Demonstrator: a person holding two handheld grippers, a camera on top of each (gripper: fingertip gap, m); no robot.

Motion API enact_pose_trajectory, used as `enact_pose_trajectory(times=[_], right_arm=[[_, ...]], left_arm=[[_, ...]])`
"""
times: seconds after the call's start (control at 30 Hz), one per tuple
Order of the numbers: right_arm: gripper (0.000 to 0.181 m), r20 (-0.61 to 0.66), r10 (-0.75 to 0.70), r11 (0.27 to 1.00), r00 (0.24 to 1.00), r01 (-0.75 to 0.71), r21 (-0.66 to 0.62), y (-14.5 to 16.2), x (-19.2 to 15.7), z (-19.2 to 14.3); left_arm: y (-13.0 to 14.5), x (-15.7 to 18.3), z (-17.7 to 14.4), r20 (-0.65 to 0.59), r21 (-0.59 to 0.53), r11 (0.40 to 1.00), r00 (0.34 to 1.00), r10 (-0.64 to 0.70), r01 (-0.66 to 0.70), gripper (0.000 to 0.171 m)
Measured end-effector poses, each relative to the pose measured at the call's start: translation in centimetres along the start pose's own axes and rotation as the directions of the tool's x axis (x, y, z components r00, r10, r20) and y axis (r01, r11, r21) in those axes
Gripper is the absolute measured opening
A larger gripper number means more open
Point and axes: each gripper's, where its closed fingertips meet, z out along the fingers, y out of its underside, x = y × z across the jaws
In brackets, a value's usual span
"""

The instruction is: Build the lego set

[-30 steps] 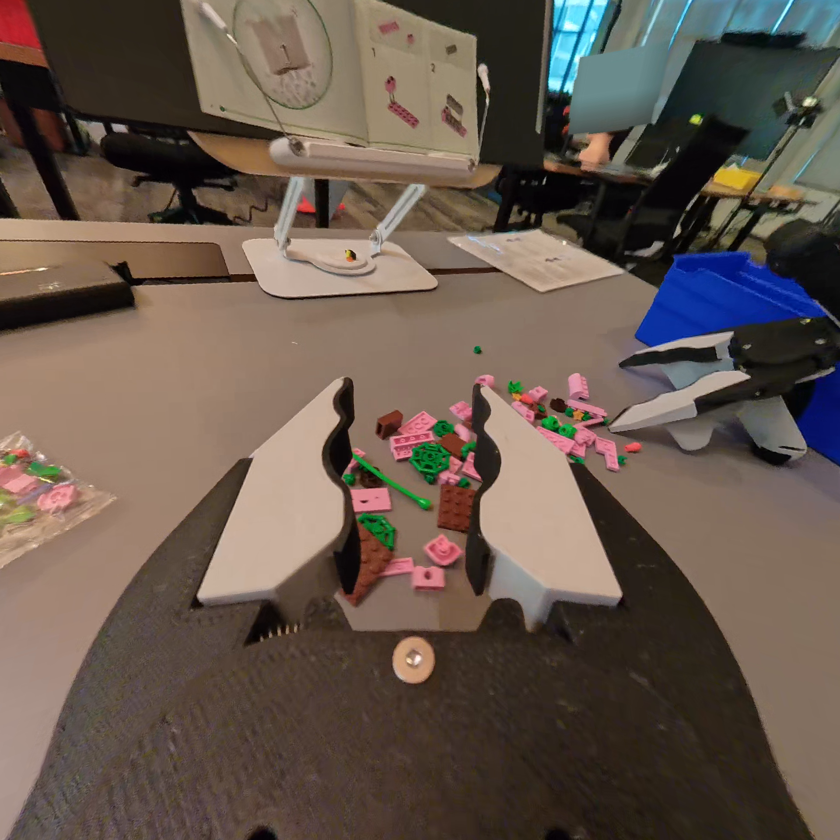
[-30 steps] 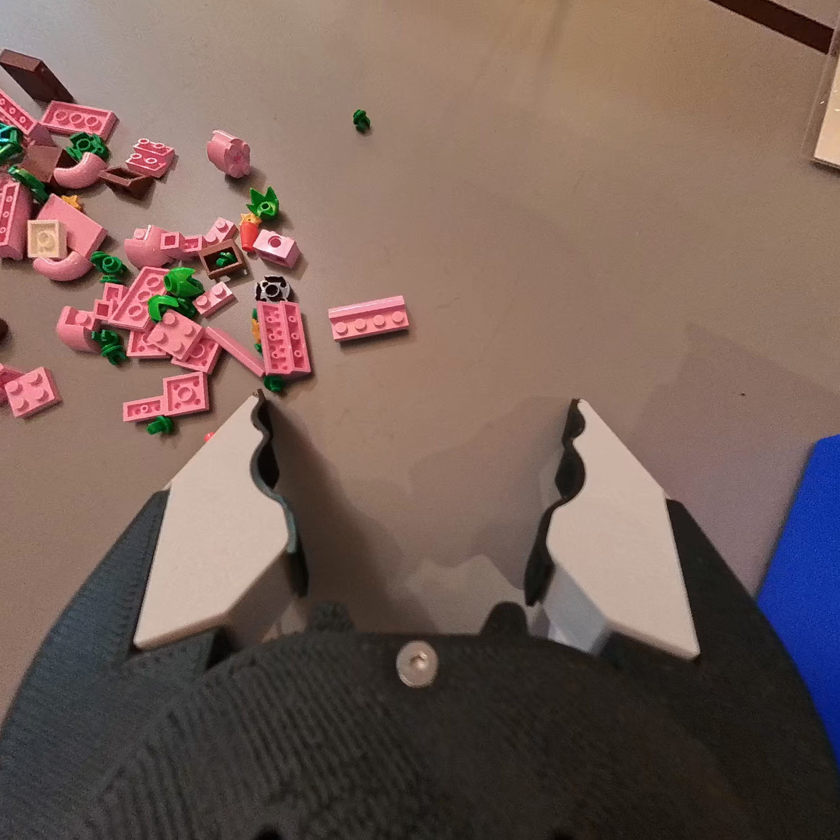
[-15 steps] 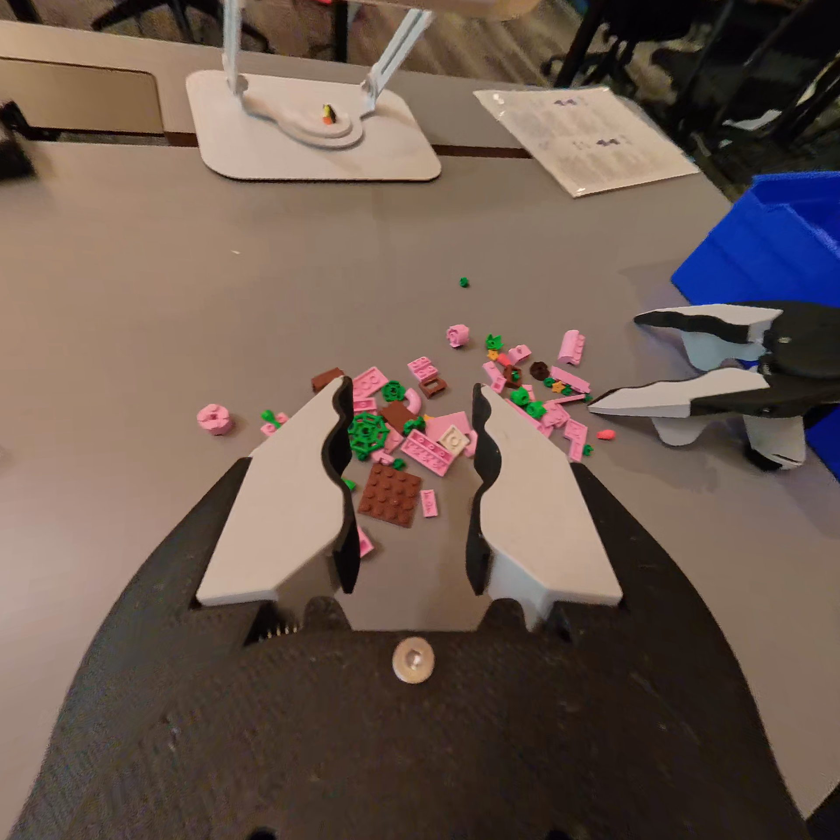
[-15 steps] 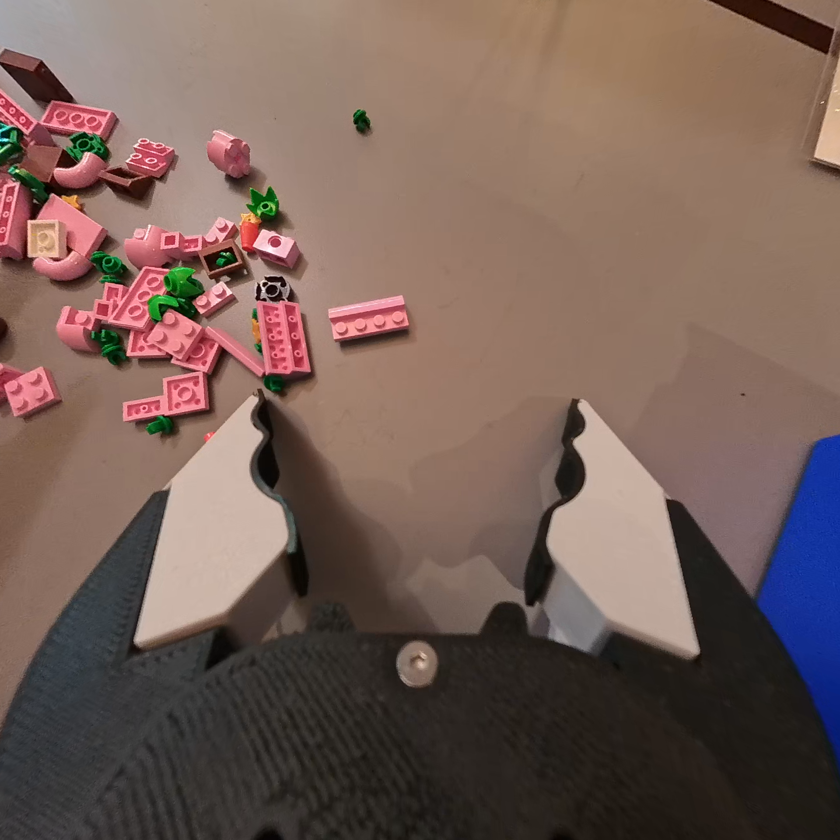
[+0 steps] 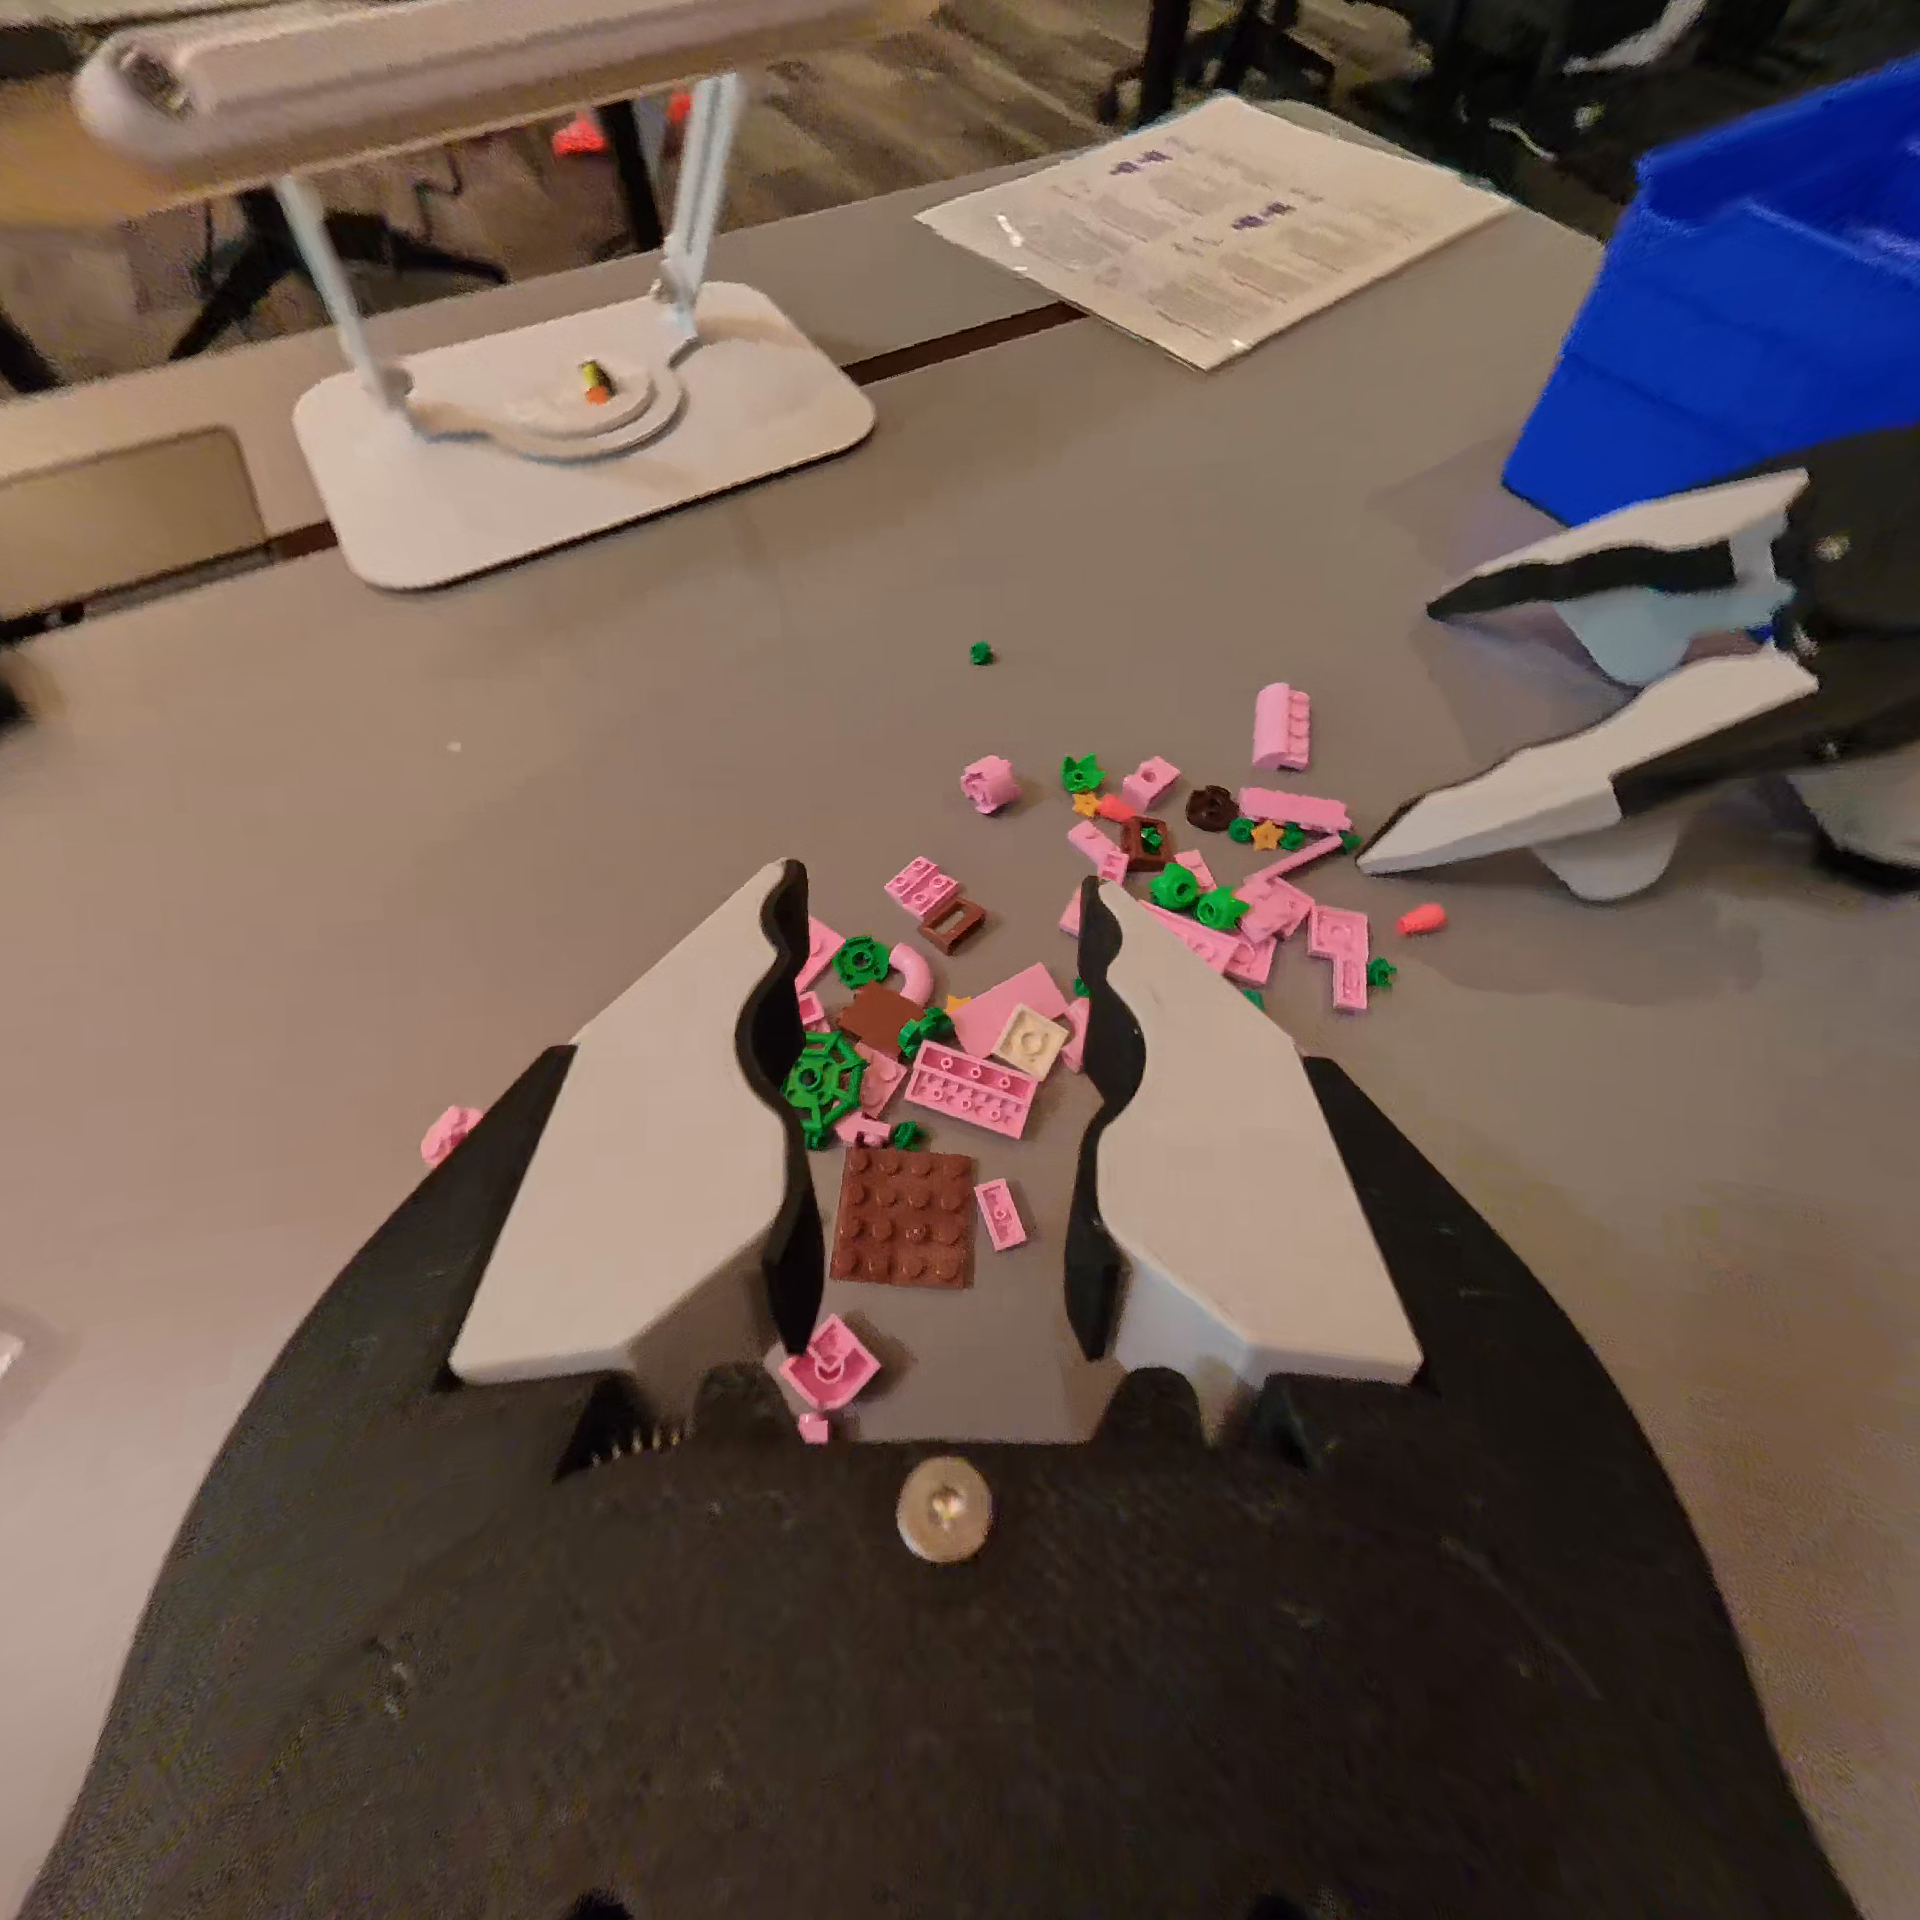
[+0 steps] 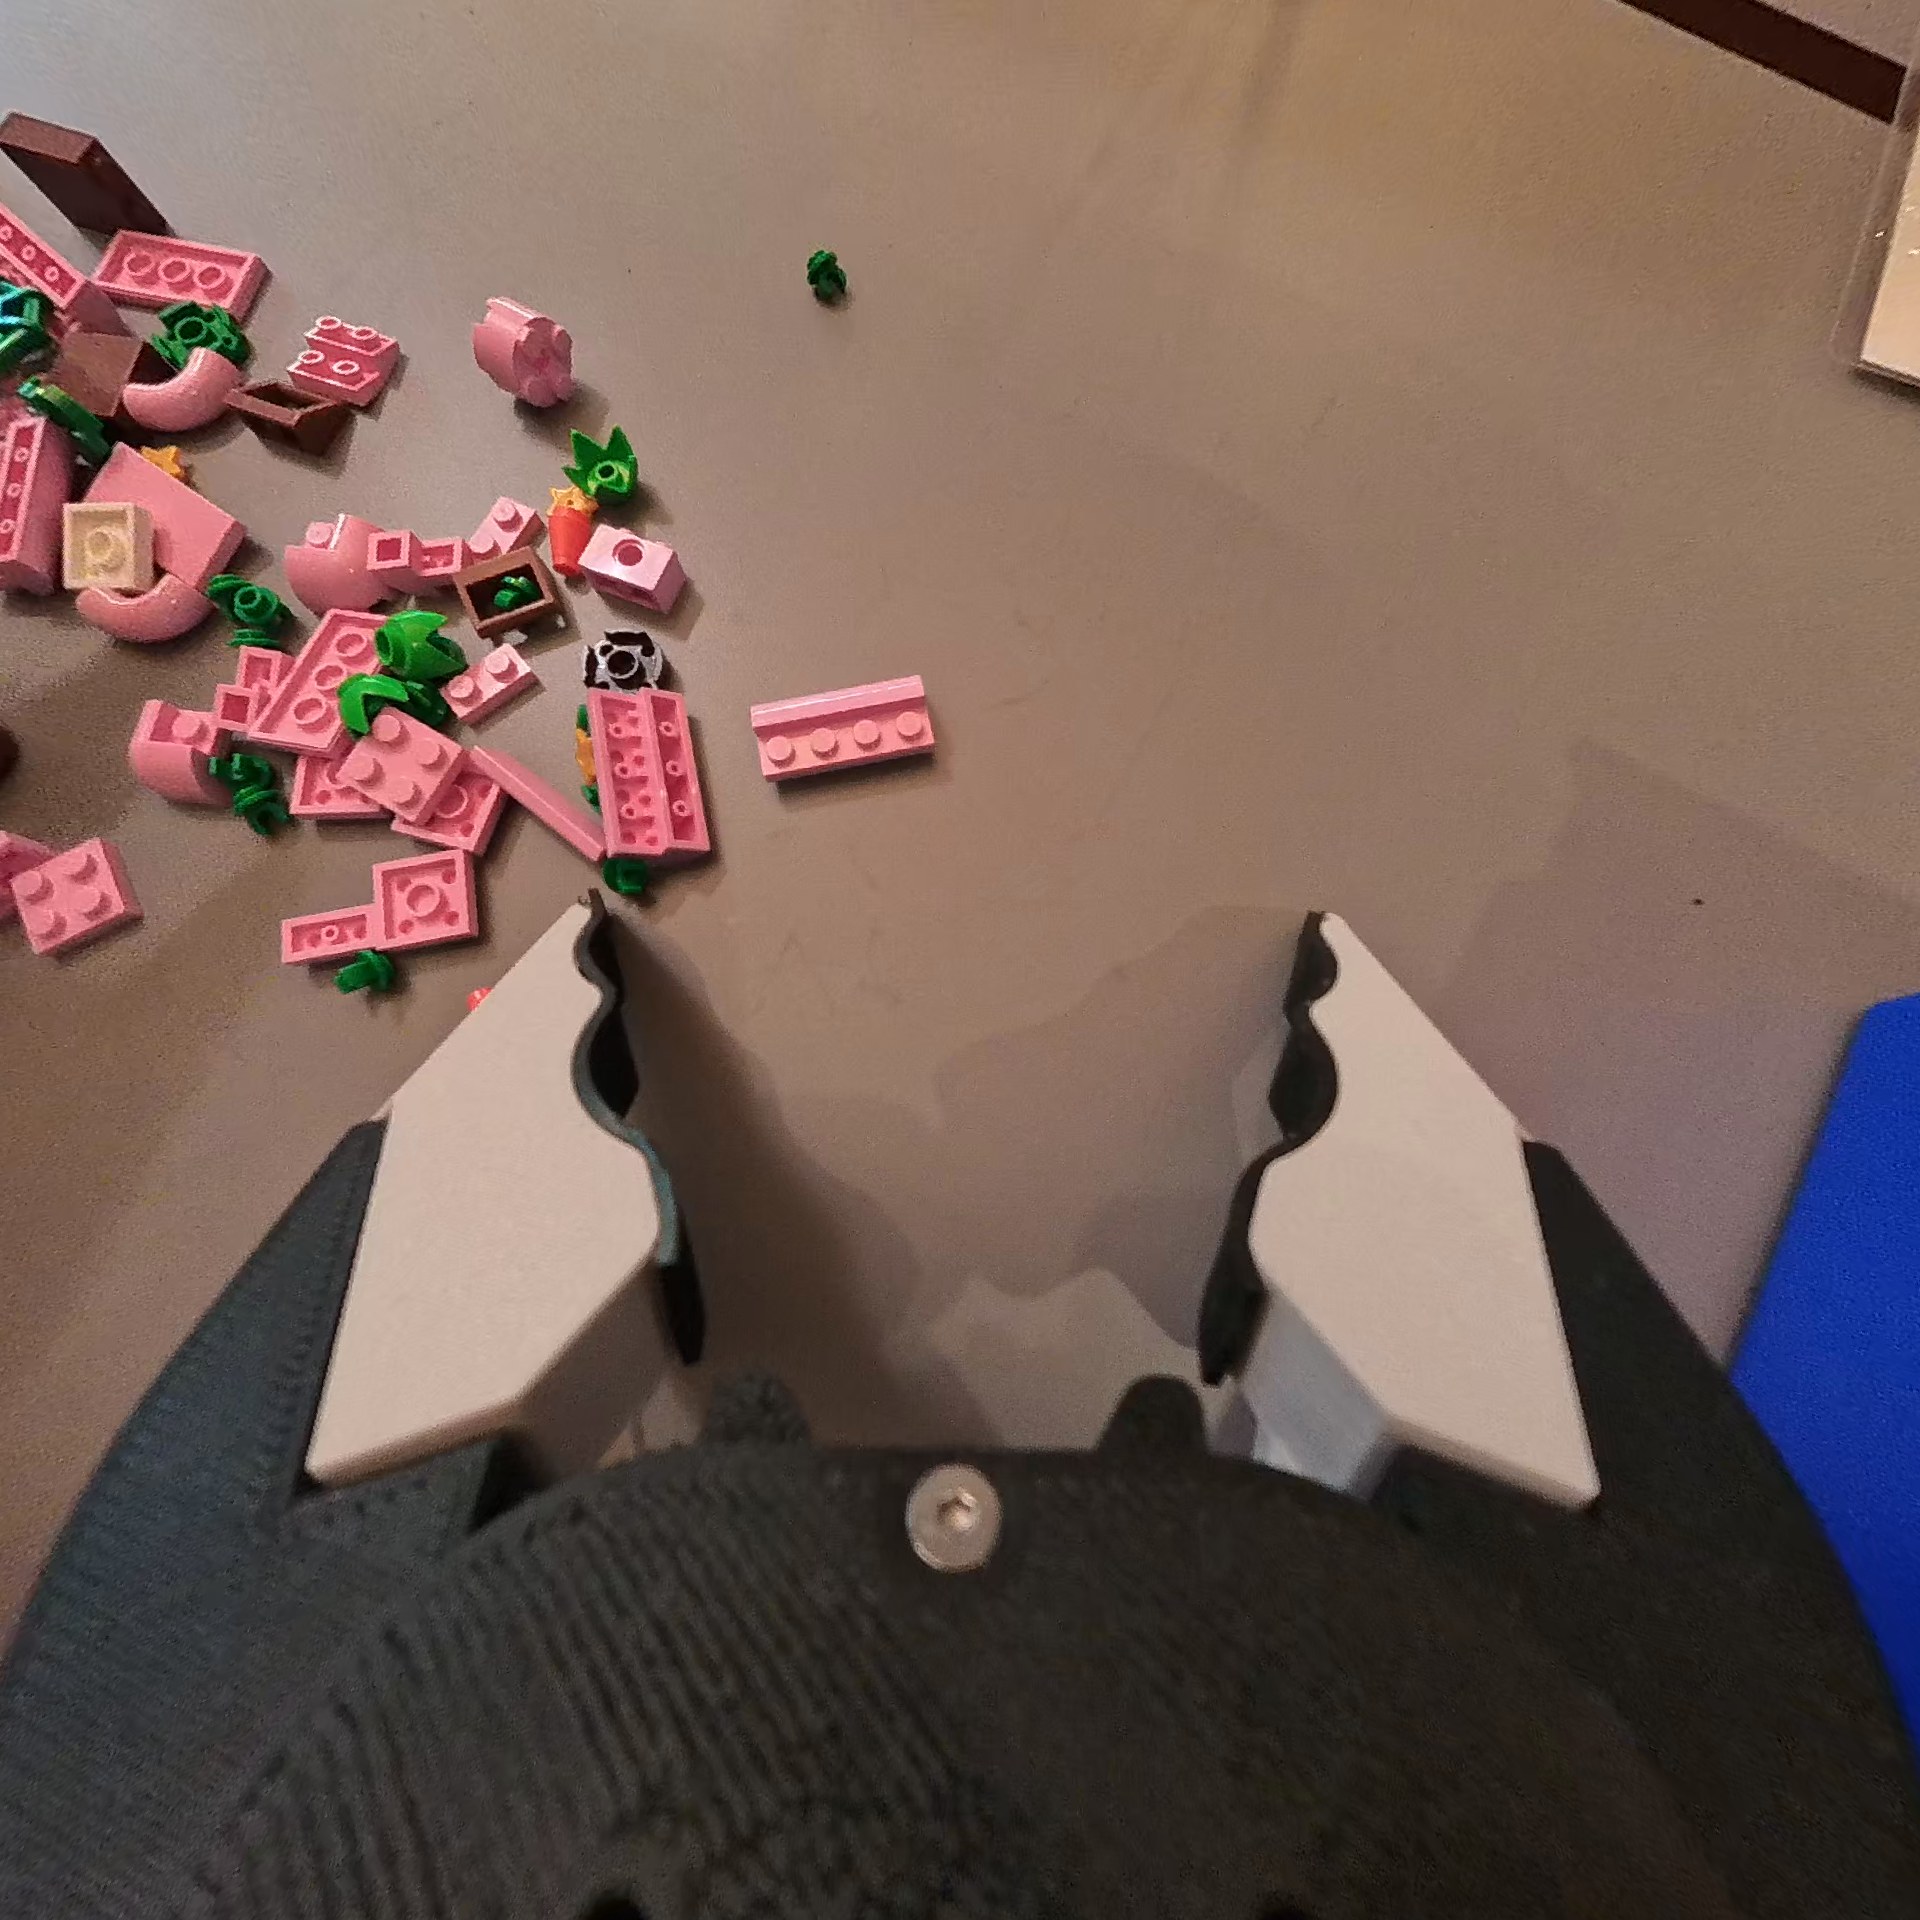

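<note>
A heap of loose lego pieces (image 5: 1122, 914), pink, green and brown, lies on the grey table (image 5: 520, 810). My left gripper (image 5: 940, 894) is open and empty, hovering over the heap's near side. A brown square plate (image 5: 904, 1218) and a pink 2x4 plate (image 5: 971, 1089) show between its fingers. My right gripper (image 6: 951, 920) is open and empty, low over bare table just right of the heap (image 6: 343, 665); it also shows in the left wrist view (image 5: 1403, 727) at the right. A pink 1x4 piece (image 6: 844, 727) lies ahead of it.
A white stand (image 5: 582, 416) holding the instruction booklet is at the back of the table. A printed sheet (image 5: 1216, 223) lies at the back right. A blue bin (image 5: 1745, 312) stands at the right, its edge also in the right wrist view (image 6: 1849, 1299). A lone green stud (image 6: 826, 275) lies apart. Left tips and right tips are each some 15 centimeters from the lone green stud (image 6: 826, 275). The left camera catches it too, in the left wrist view (image 5: 985, 652).
The left gripper has lifted, tilted down and turned a little right, so the heap now sits between and beyond its fingers. The right gripper has stayed still.
</note>
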Motion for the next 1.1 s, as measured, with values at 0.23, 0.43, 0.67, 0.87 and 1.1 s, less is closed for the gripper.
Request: enact_pose_trajectory(times=[0.23, 0.43, 0.67, 0.87, 1.1], right_arm=[[0.126, 0.000, 0.000, 1.000, 1.000, 0.000, 0.000, 0.0, 0.0, 0.0], [0.126, 0.000, 0.000, 1.000, 1.000, 0.000, 0.000, 0.0, 0.0, 0.0], [0.126, 0.000, 0.000, 1.000, 1.000, 0.000, 0.000, 0.0, 0.0, 0.0], [0.126, 0.000, 0.000, 1.000, 1.000, 0.000, 0.000, 0.0, 0.0, 0.0], [0.126, 0.000, 0.000, 1.000, 1.000, 0.000, 0.000, 0.0, 0.0, 0.0]], left_arm=[[-0.5, 2.1, -0.7, -0.090, 0.114, 0.982, 0.983, 0.162, -0.152, 0.051], [-0.3, 2.4, -3.1, -0.188, 0.221, 0.972, 0.975, 0.122, -0.079, 0.051], [0.7, 1.9, -5.6, -0.092, 0.295, 0.936, 0.969, 0.228, -0.192, 0.050], [1.1, 2.0, -6.8, -0.080, 0.330, 0.924, 0.970, 0.228, -0.190, 0.048], [1.7, 1.0, -6.2, -0.105, 0.307, 0.942, 0.978, 0.178, -0.138, 0.045]])
